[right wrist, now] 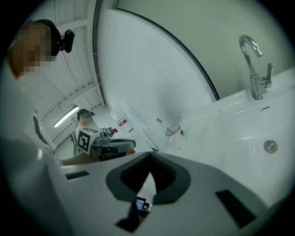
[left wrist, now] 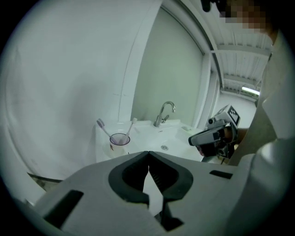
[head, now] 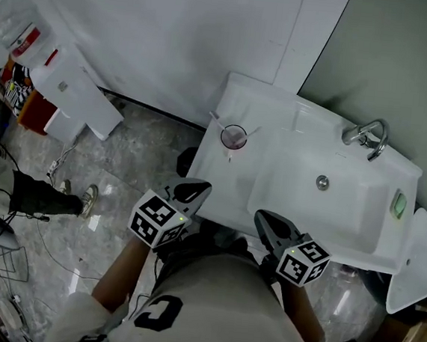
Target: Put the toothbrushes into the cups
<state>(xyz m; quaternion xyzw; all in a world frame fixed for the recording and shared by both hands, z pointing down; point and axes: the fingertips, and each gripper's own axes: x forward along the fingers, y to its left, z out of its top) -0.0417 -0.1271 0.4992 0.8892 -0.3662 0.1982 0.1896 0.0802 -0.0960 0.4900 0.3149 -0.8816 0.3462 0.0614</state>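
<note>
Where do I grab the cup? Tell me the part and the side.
Grip the cup low on its wall, coming from the front of the sink. It stands upright, and two toothbrushes lean out over its rim, so the top is likely blocked.

Toothbrushes (left wrist: 104,129) stand in the cup (head: 233,137) on the sink ledge (head: 239,101), left of the basin (head: 322,211), faucet (head: 367,135) behind.
</note>
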